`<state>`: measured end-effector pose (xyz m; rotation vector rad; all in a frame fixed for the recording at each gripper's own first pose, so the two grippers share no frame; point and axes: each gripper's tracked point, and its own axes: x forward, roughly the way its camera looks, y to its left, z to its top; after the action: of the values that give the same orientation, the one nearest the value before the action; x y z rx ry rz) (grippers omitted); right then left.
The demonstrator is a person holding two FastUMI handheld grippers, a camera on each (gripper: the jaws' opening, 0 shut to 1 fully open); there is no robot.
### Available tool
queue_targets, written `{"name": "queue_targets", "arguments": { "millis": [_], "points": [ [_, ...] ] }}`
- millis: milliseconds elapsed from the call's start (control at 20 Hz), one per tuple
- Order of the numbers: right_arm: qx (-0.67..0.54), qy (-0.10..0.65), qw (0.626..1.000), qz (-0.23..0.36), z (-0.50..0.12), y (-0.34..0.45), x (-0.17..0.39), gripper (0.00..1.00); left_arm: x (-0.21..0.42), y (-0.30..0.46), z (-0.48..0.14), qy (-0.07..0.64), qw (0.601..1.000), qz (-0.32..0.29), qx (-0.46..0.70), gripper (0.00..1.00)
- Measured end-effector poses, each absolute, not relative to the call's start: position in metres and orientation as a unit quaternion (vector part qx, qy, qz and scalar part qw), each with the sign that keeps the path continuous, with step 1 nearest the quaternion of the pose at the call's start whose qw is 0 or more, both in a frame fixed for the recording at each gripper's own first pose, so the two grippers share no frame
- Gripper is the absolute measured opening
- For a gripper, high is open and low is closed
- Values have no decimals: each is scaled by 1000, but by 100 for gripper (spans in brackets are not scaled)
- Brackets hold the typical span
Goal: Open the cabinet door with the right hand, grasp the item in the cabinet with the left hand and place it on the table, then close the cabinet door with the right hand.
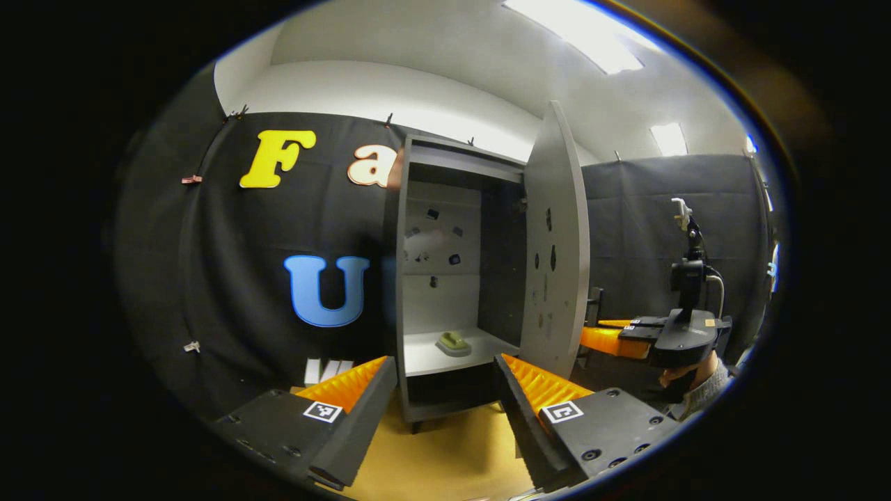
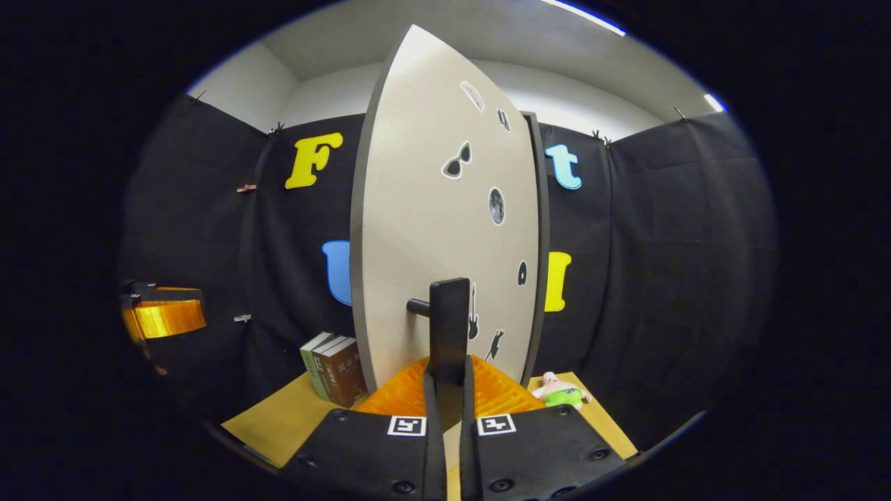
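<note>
Gripping the dark handle (image 2: pixel 447 327) of the cabinet door (image 2: pixel 431 229), the right gripper (image 2: pixel 447 379) has both fingers clamped on it; the door stands swung wide. The left gripper (image 1: pixel 442 379) hangs with its fingers spread apart, holding nothing, facing the cabinet (image 1: pixel 452 278). A small green item (image 1: pixel 453 342) lies on the lower shelf (image 1: pixel 424 358). Books (image 2: pixel 334 367) stand left of the door, their spine writing too small to read.
</note>
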<state>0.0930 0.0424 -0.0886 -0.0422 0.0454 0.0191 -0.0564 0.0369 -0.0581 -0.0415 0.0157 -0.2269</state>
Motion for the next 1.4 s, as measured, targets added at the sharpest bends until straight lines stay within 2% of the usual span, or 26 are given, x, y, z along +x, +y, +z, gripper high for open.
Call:
{"name": "queue_targets", "arguments": {
  "millis": [50,250,350,550,800,850,950,1200,1250,1300,1400],
  "points": [
    [-17,26,999,10,-90,38,92,12,-50,27,-59,12,992,-123,-27,92],
    [-12,27,999,17,-86,14,88,12,-18,-3,-55,12,990,-135,-37,85],
    [-24,22,999,10,-88,6,84,11,-2,-21,-54,11,989,-141,-35,89],
    [-38,14,999,-7,-85,-20,85,11,33,-55,-55,8,987,-153,-43,89],
    [-61,8,998,-14,-82,-73,76,10,60,-85,-59,13,988,-147,-35,89],
    [-63,7,998,-15,-81,-80,75,10,64,-91,-59,13,989,-144,-34,85],
    [-62,3,998,-17,-81,-98,75,10,73,-101,-59,14,989,-142,-36,89],
    [-14,-10,1000,25,-76,-108,74,6,88,-121,-60,21,990,-135,-24,89],
    [-16,-14,999,34,-74,-107,73,7,89,-125,-62,22,991,-133,-23,89],
    [-19,-18,999,40,-72,-110,71,9,90,-127,-62,22,991,-132,-22,84],
    [-12,-25,998,51,-68,-113,64,10,93,-125,-61,21,992,-125,-19,85]
  ]
}}
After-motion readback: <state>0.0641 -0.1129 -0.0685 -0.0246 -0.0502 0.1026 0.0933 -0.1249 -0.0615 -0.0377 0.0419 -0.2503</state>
